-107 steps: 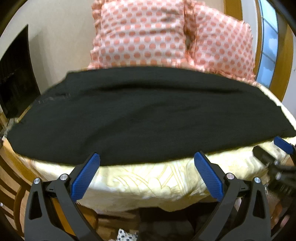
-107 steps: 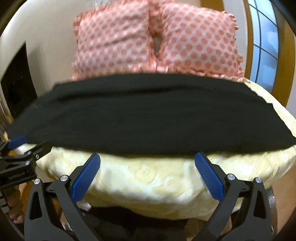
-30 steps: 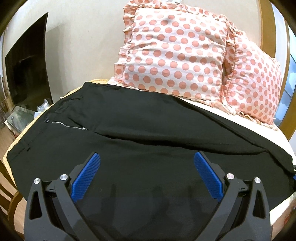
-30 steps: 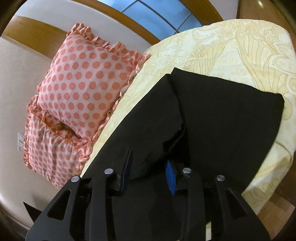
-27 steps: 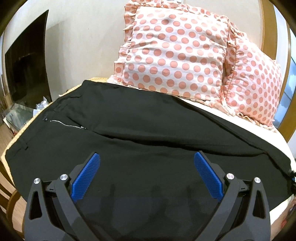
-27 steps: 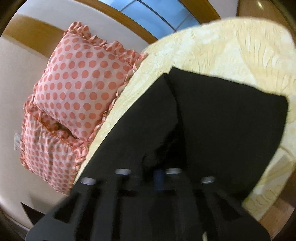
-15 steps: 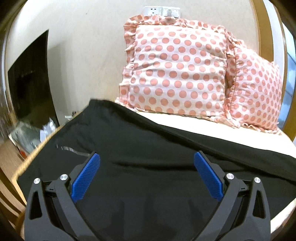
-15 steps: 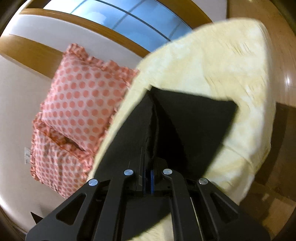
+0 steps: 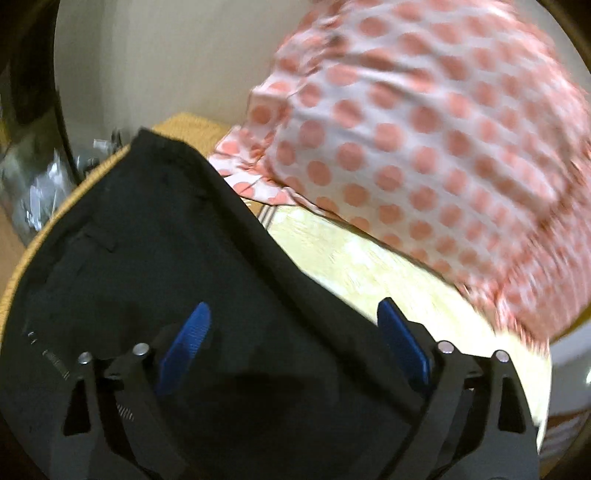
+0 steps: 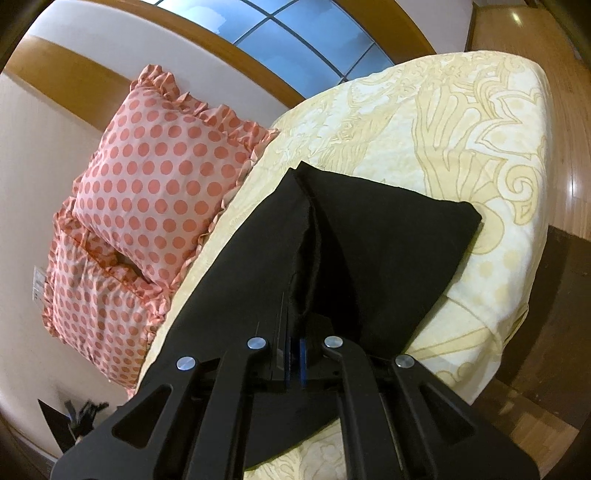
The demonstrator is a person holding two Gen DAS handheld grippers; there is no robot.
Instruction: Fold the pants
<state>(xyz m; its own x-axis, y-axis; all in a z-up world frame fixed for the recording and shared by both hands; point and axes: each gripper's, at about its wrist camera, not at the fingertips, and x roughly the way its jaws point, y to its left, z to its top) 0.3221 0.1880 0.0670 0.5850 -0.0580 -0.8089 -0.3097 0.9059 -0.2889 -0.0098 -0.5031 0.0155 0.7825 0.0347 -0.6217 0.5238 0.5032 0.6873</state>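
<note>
The black pants (image 9: 155, 266) lie on a pale yellow patterned bed (image 9: 369, 266). In the left wrist view my left gripper (image 9: 295, 343) is open, its blue pads spread wide just above the waistband end of the pants. In the right wrist view my right gripper (image 10: 293, 354) is shut on the hem edge of the pants (image 10: 369, 251), lifting a ridge of cloth while the leg ends lie on the bed (image 10: 480, 122).
Two pink polka-dot pillows (image 10: 159, 177) lean against the wall at the head of the bed, one also in the left view (image 9: 424, 129). A window (image 10: 295, 33) is behind. Wooden floor (image 10: 569, 184) lies beyond the bed's edge. Clutter (image 9: 33, 184) sits at the far left.
My left gripper has swung left and down toward the waistband, still open. My right gripper stays shut on the hem and has lifted the cloth a little.
</note>
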